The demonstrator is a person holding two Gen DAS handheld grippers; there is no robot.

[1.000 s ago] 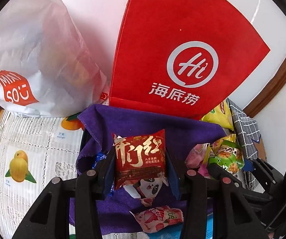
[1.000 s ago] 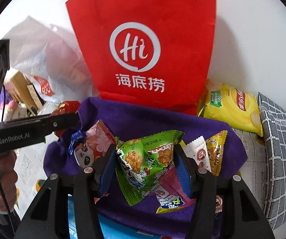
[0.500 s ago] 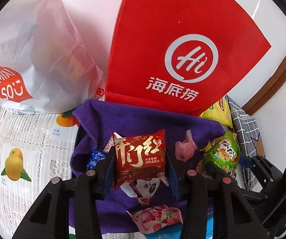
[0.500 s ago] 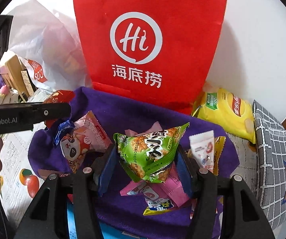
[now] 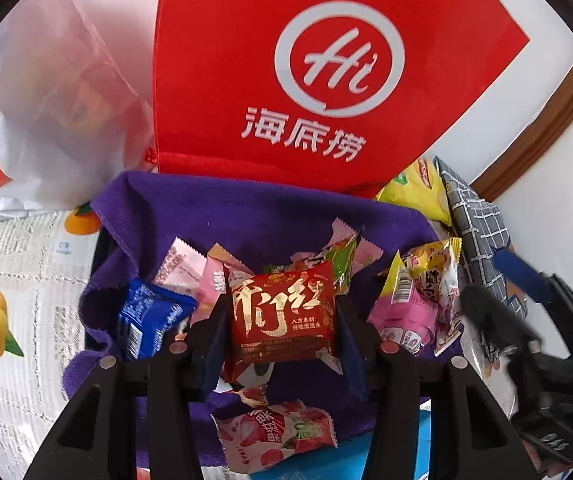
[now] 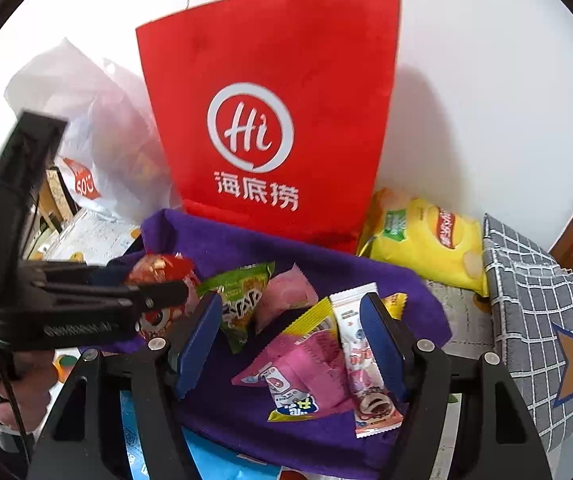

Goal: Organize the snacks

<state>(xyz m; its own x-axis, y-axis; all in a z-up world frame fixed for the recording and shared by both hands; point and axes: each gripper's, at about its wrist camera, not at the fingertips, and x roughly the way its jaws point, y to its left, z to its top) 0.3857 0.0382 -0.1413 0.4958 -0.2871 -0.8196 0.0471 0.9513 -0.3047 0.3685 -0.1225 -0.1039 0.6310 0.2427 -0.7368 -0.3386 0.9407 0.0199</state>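
In the left wrist view my left gripper (image 5: pixel 282 312) has a red snack packet (image 5: pixel 282 320) with gold characters between its pads, which still touch it while the jaws are opening. It hangs over a purple cloth (image 5: pixel 246 216) that lines a container and holds several snack packets. My right gripper (image 6: pixel 289 304) has opening jaws that grip nothing. Below them lie a pink packet (image 6: pixel 306 364) and a white strip packet (image 6: pixel 356 340) on the purple cloth (image 6: pixel 246 240). A green packet (image 6: pixel 242 300) lies to the left of the right gripper, beside the left gripper (image 6: pixel 166 292).
A tall red paper bag (image 6: pixel 270 100) stands against the white wall behind the cloth. A white plastic bag (image 6: pixel 86 120) is at the left. A yellow chips bag (image 6: pixel 426 236) and a grey checked pouch (image 6: pixel 534 300) are at the right. A fruit-printed tablecloth (image 5: pixel 6 300) covers the table.
The right gripper's jaws spread and let go of the green packet, which now lies on the cloth to their left. The left gripper carried the red packet forward and lower over the cloth.
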